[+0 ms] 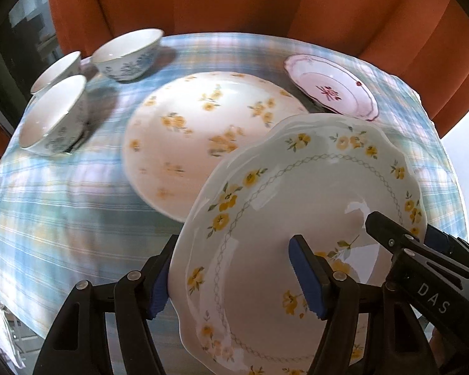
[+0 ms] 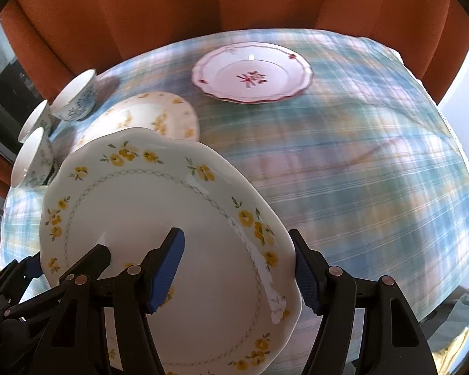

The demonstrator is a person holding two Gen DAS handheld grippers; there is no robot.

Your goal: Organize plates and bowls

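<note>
I hold a white scalloped plate with yellow flowers (image 1: 297, 187) (image 2: 147, 206) tilted in the air above the table, one gripper at each side. My left gripper (image 1: 234, 250) straddles its left rim, one blue pad under the edge and one on the top face. My right gripper (image 2: 236, 240) clamps the right rim the same way. Each gripper shows in the other's view: the right gripper (image 1: 403, 234) and the left gripper (image 2: 65, 259). Below the held plate lies a larger cream plate with yellow flowers (image 1: 203, 131) (image 2: 147, 115).
A pink plate with a red motif (image 1: 331, 87) (image 2: 250, 72) sits at the far side of the blue plaid tablecloth (image 1: 62, 203) (image 2: 359, 172). Three blue-and-white bowls (image 1: 128, 53) (image 2: 75, 97) cluster at the far left. An orange curtain (image 1: 234, 0) hangs behind the table.
</note>
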